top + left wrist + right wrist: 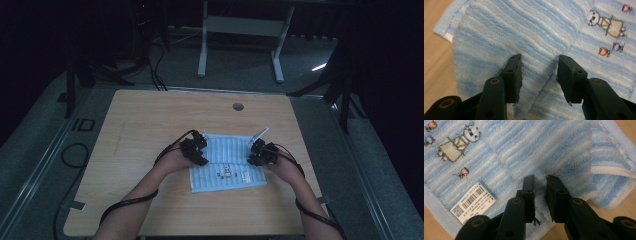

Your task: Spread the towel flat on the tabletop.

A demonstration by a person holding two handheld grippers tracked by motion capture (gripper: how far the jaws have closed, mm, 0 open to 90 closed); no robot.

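Light wooden rectangular counter (150,150) with rounded corners, carrying a round grey grommet hole (238,106) toward 12 o'clock of its middle. A light blue and white striped terry towel (227,150) lies folded flat on the counter, slightly toward 4 o'clock of the counter's centre. In the left gripper view the towel (524,32) shows a doubled edge at 10 o'clock, where a lower layer with a white hem peeks out. In the right gripper view the towel (544,150) has a folded-over corner with a white hem band at 3 o'clock.

The left gripper (196,149), black and held in the person's left hand (175,159), sits at the towel's 9 o'clock edge. Its 2 fingers (512,75) are spread, with a raised ridge of towel fabric standing in the gap between them; whether they touch the cloth cannot be told. The right gripper (260,152), black and held in the right hand (286,167), sits at the towel's 3 o'clock edge. Its 2 fingers (527,192) stand close, with a narrow gap holding a small tuft of towel pile.

White rectangular barcode label (473,203) at 9 o'clock of the right gripper's fingers. Small embroidered animal figure in a tan dress (459,142) at 10 o'clock in the same view, also seen in the left gripper view (607,23) at 2 o'clock.
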